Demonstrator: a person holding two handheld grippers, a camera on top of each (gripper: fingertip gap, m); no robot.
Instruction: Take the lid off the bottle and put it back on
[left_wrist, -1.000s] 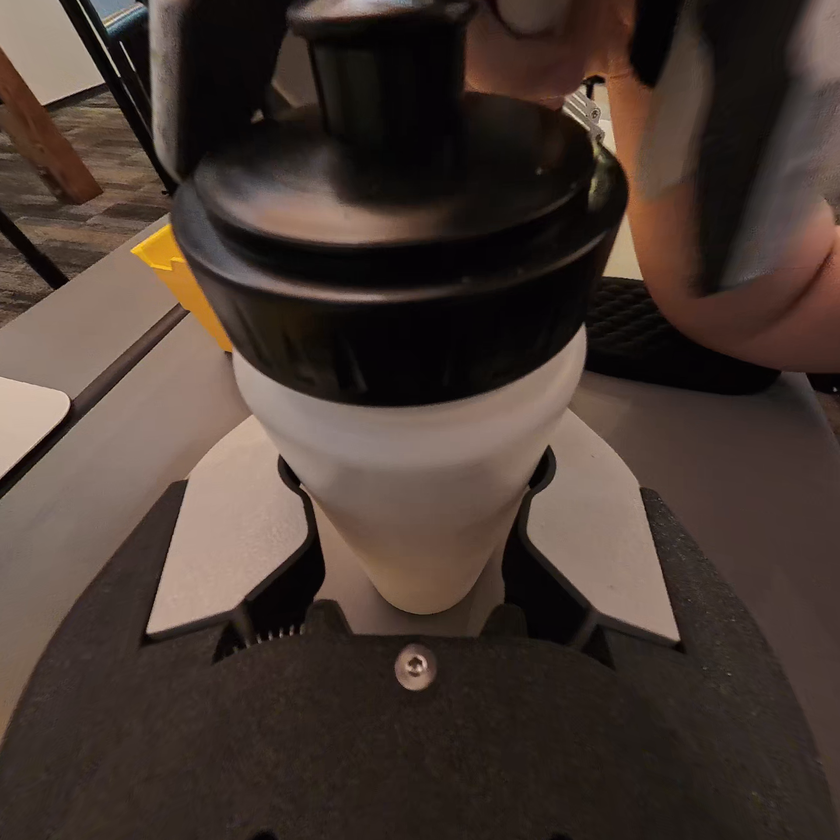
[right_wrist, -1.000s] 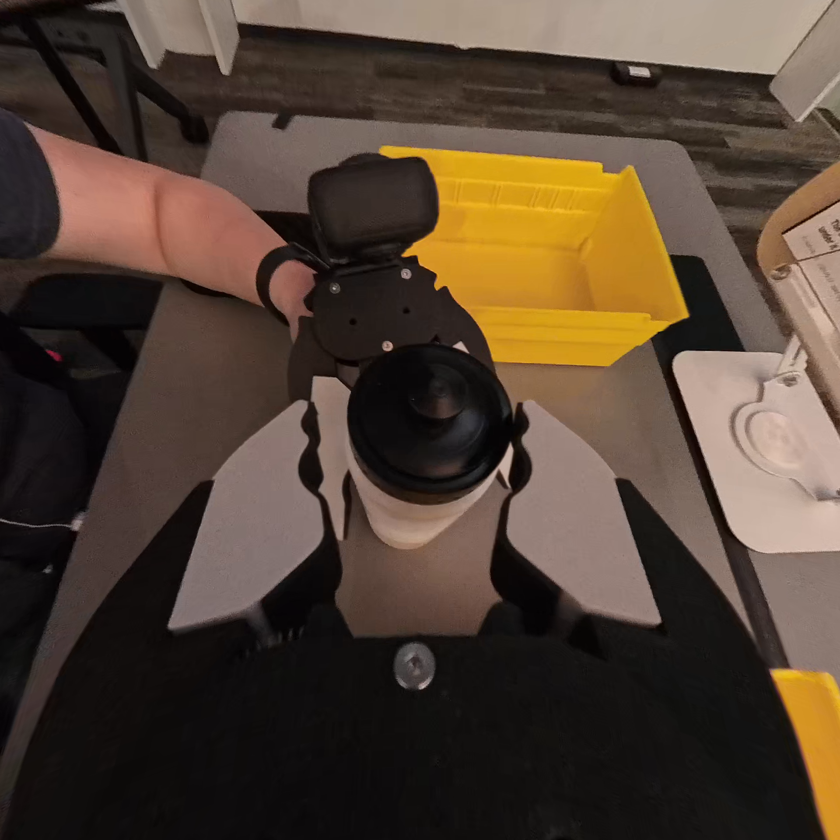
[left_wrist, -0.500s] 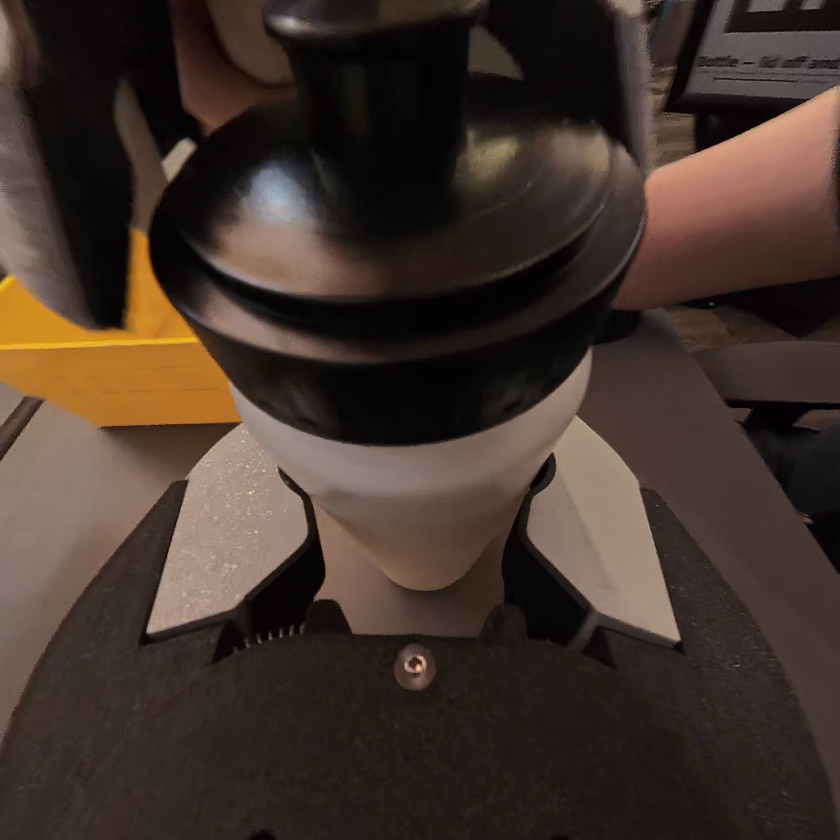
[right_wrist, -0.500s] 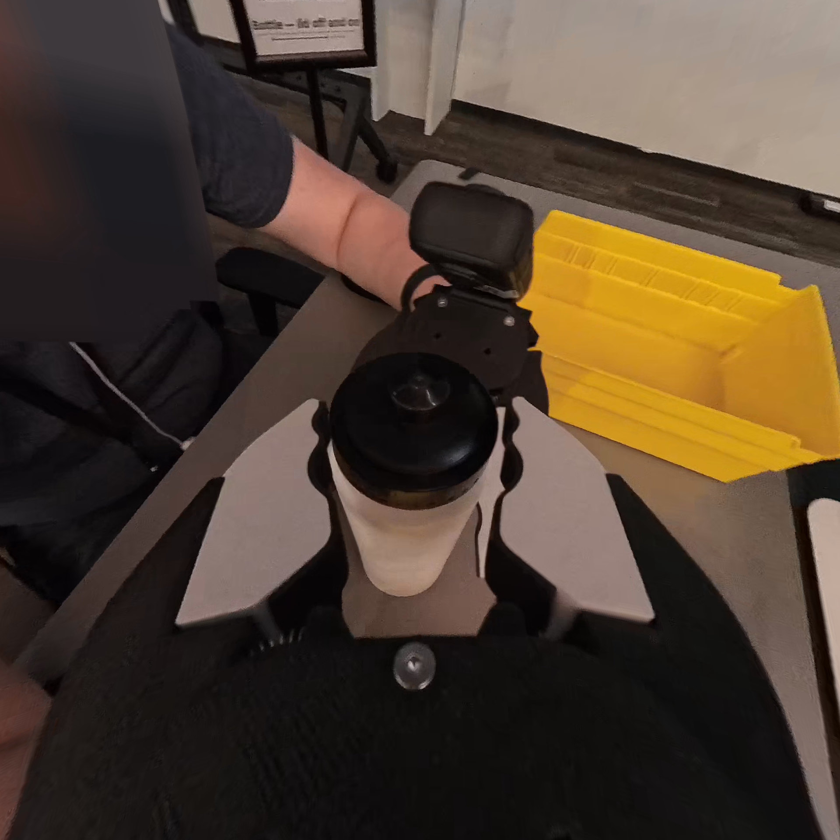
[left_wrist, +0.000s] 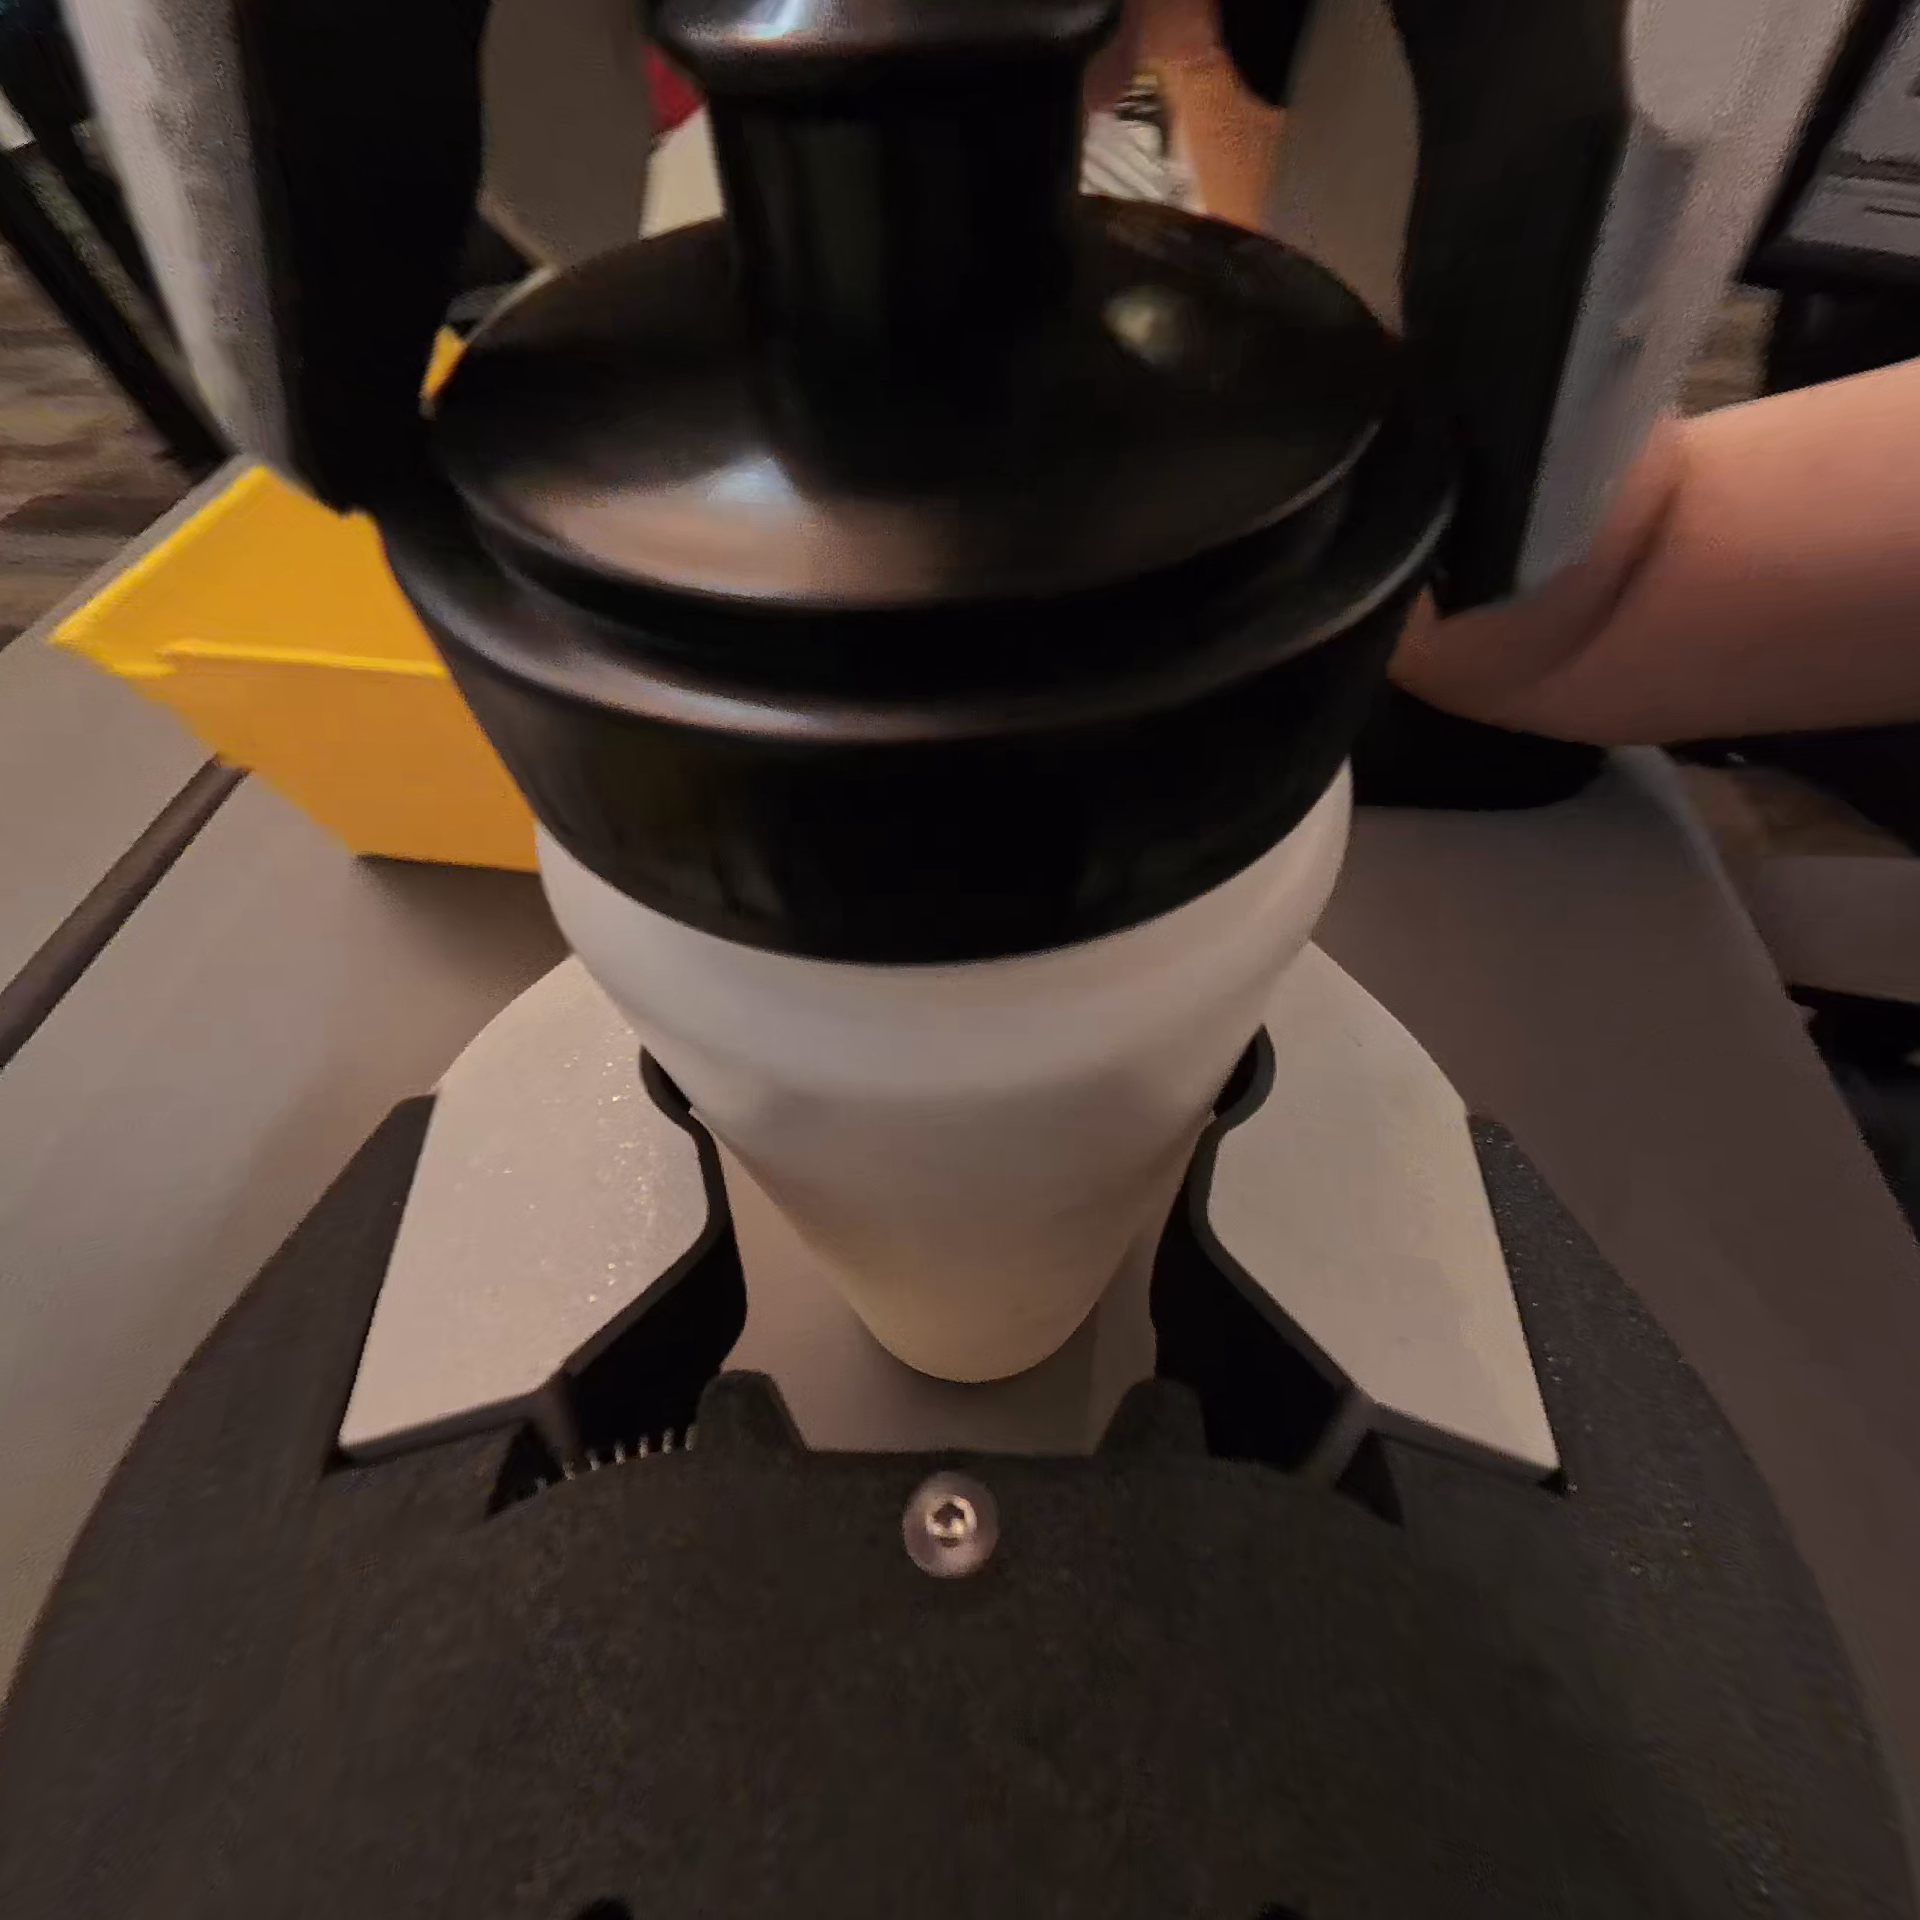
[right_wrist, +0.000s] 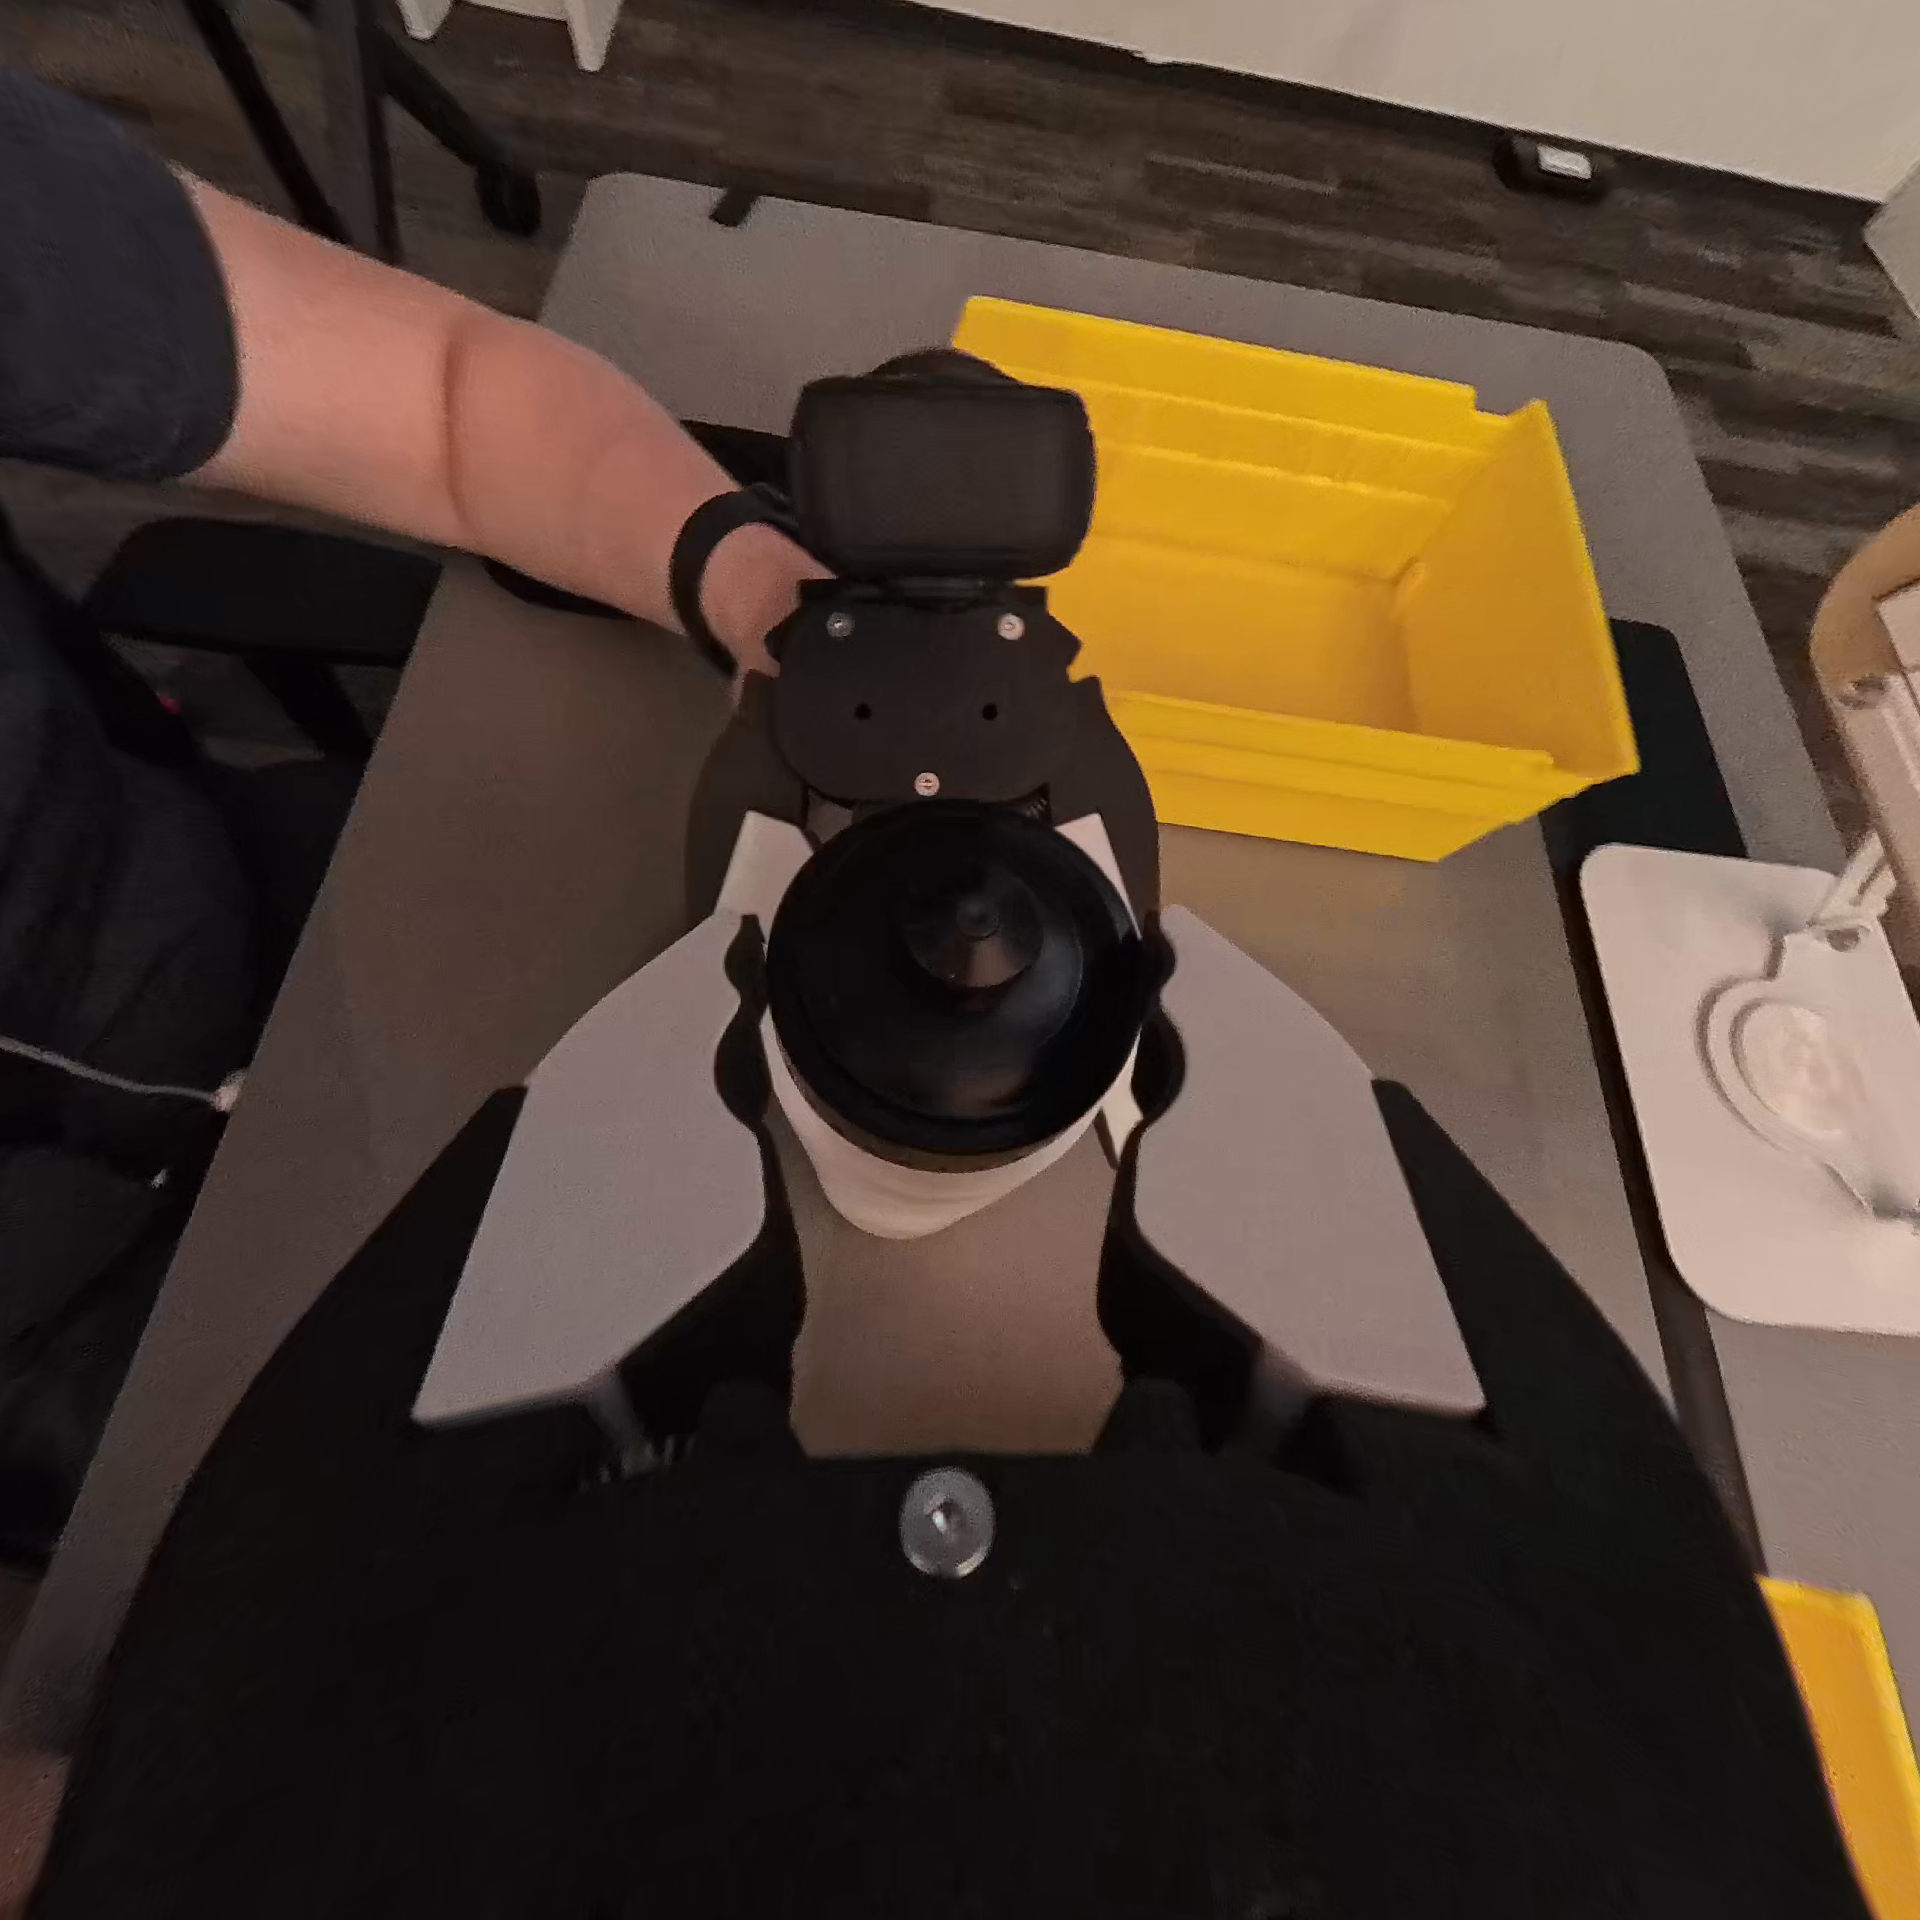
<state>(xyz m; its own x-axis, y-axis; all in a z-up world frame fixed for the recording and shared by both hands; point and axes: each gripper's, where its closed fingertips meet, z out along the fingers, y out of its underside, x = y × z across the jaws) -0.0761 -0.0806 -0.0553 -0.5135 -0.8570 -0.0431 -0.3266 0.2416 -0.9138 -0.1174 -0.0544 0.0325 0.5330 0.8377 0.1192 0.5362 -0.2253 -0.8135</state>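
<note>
Two grippers are on one bottle. Nearest, the left gripper (left_wrist: 951, 1174) is pinching the white bottle (left_wrist: 940, 1122) low on its body, its pale flat fingers (left_wrist: 540, 1195) pressed into either side and keeping it upright on the grey table (left_wrist: 312, 987). From above, the right gripper (right_wrist: 951, 1029) has its jaws at the two sides of the black lid (right_wrist: 951, 987), close against the rim; whether the fingers (right_wrist: 623, 1143) are bearing hard on it or only touching, I cannot tell.

My guess is that the twist is in hand: the lid sits square on the neck with no gap showing, so whether it is coming off or going back on is not clear. The next move, I'd say, calls for a firm squeeze on the rim, a turn about the bottle's axis, and a steady hold below.

That lid is glossy, broad and round, with a dished top and a stubby spout at the centre. Matte, smooth white plastic makes up the body. Behind stands a yellow plastic bin (right_wrist: 1351, 623), open-topped and ribbed inside, and to the right a white pad (right_wrist: 1714, 1091).
</note>
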